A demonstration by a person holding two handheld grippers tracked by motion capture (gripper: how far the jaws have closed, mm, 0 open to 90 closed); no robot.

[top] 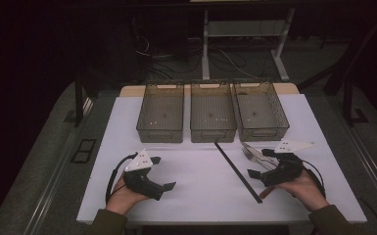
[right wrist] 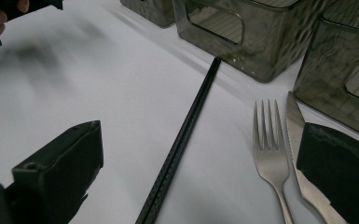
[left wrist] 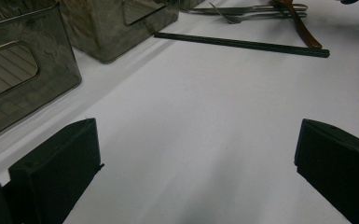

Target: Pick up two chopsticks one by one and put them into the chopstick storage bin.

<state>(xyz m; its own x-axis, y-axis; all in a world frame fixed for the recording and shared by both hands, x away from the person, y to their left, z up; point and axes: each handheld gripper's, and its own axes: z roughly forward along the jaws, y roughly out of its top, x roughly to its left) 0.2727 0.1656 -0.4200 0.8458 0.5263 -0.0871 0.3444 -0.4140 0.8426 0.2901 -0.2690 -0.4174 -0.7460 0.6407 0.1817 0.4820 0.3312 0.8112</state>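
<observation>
Steel fork (right wrist: pixel 271 154) — four tines, flat beside knife (right wrist: pixel 307 172) — both claws gape empty.

No legible text, label, brand, number or sign was present on any surface in the three views; the bins, cutlery, black strip and both grippers carried no readable markings.

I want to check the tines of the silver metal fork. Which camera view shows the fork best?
The right gripper view: the silver metal fork lies close, tines distinct, beside the knife. The left gripper view shows it far off near the top edge; the high view shows it small and dim.
</observation>
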